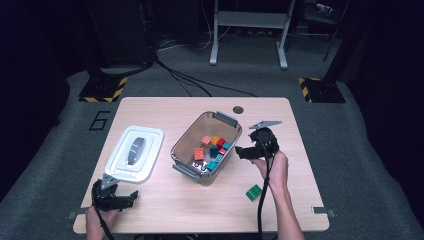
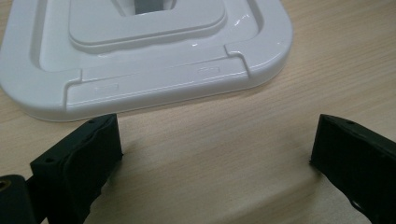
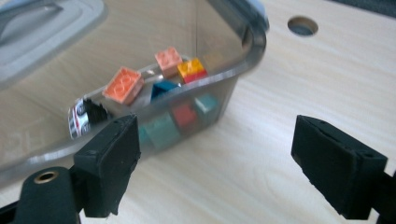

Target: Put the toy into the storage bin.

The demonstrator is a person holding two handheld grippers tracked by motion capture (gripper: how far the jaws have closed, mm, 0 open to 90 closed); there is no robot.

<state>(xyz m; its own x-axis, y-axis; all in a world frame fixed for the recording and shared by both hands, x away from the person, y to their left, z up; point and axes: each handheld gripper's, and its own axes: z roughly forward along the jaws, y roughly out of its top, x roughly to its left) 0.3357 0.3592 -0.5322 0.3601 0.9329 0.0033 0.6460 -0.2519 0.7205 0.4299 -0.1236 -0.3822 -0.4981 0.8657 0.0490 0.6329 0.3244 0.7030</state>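
Bricks going into bin; one green brick left out on counter.

High view: right tool hangs just beside the clear bin's right wall, jaws wide, nothing held. Green brick lies on the counter near the person's edge, behind that tool toward the person, so right hand is much nearer; left tool sits well apart by the white lid.
Left gripper view: left tool wide, empty, lid just ahead.
Right gripper view: right tool wide, empty; bin w/ colored bricks ahead-left.
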